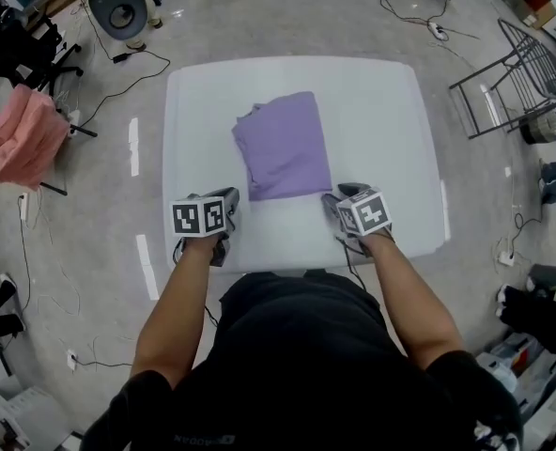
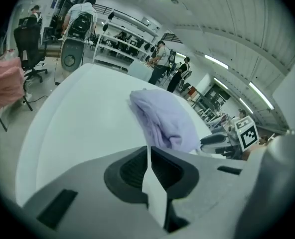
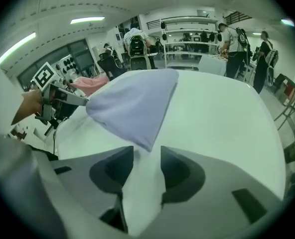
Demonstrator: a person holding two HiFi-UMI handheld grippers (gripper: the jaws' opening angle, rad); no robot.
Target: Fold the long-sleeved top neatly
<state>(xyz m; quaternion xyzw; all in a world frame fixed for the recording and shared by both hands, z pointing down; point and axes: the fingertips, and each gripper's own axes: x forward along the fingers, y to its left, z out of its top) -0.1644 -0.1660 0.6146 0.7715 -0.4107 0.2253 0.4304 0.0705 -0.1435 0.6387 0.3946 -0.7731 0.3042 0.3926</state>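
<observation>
A lilac long-sleeved top (image 1: 283, 147) lies folded into a compact rectangle in the middle of the white table (image 1: 381, 111). My left gripper (image 1: 233, 198) sits near the table's front edge, just left of the top's near left corner, jaws shut with nothing in them. In the left gripper view its jaws (image 2: 148, 151) meet over bare table, the top (image 2: 167, 121) ahead to the right. My right gripper (image 1: 332, 202) is at the top's near right corner. Its jaws (image 3: 146, 156) stand open, the top's corner (image 3: 132, 106) just ahead of them, not gripped.
A pink cloth (image 1: 15, 144) hangs on a stand left of the table. A fan (image 1: 118, 7) stands at the far left, a metal rack (image 1: 517, 73) at the right. Cables run over the floor. People stand by shelves (image 3: 227, 39) beyond the table.
</observation>
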